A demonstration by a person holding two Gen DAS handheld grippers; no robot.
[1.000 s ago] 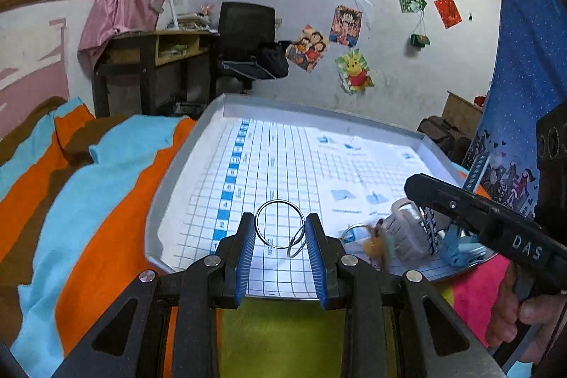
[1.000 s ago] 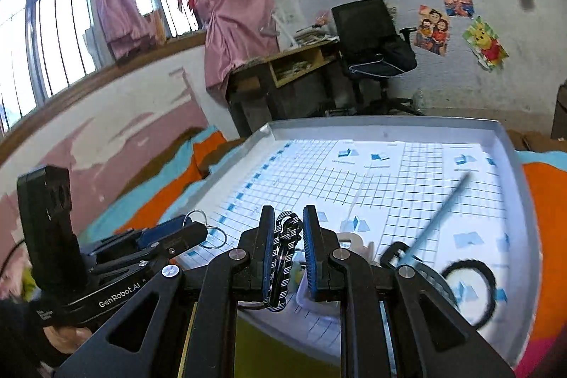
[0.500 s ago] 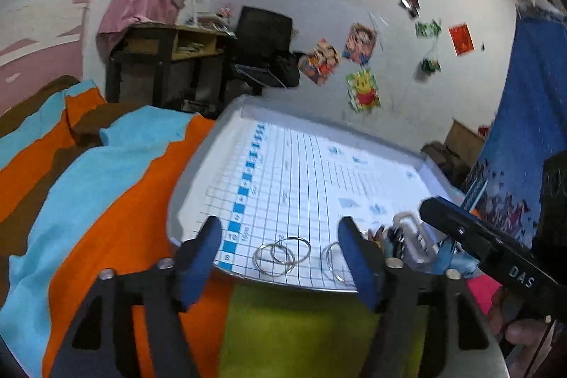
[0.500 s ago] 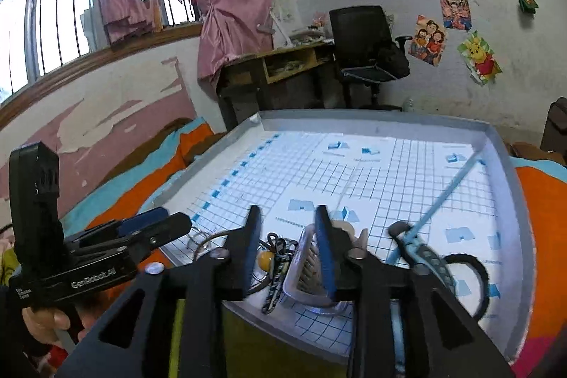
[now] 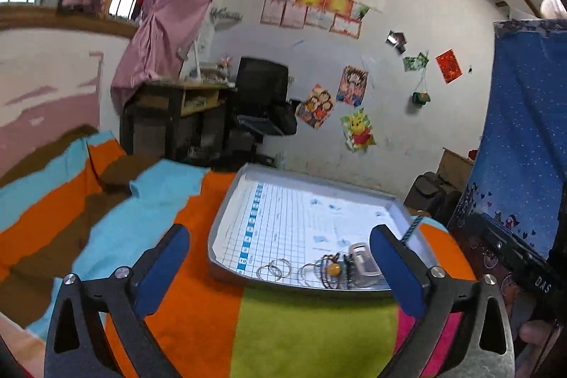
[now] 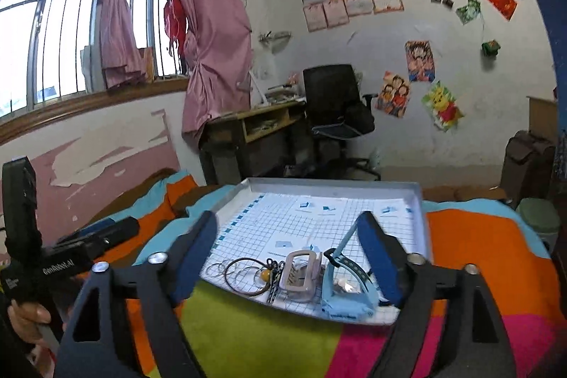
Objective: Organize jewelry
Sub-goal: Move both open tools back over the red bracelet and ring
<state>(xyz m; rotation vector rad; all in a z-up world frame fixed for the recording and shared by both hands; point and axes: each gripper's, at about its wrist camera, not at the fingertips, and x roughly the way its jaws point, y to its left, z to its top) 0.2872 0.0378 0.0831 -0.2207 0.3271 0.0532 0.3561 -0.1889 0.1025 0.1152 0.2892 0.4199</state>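
Note:
A grey tray (image 5: 226, 211) lined with grid paper lies on a striped blanket; it also shows in the right wrist view (image 6: 423, 222). Along its near edge lie silver rings (image 5: 273, 269) (image 6: 218, 269), a large ring (image 6: 248, 275), a cord with a yellow bead (image 5: 333, 269) (image 6: 264, 276), a white clip (image 5: 362, 263) (image 6: 301, 273) and a light blue watch (image 6: 343, 286). My left gripper (image 5: 280, 268) is open wide and empty, pulled back from the tray. My right gripper (image 6: 287, 257) is open wide and empty, above the near edge.
The blanket (image 5: 312, 335) covers a bed. A desk (image 6: 255, 126) and a black office chair (image 6: 336, 105) stand against the far wall. A blue curtain (image 5: 524, 144) hangs at the right. The other gripper's body (image 6: 71, 257) is at the left.
My left gripper let go of the silver rings and my right gripper let go of the striped cord. Both opened wide and drew back and up from the tray.

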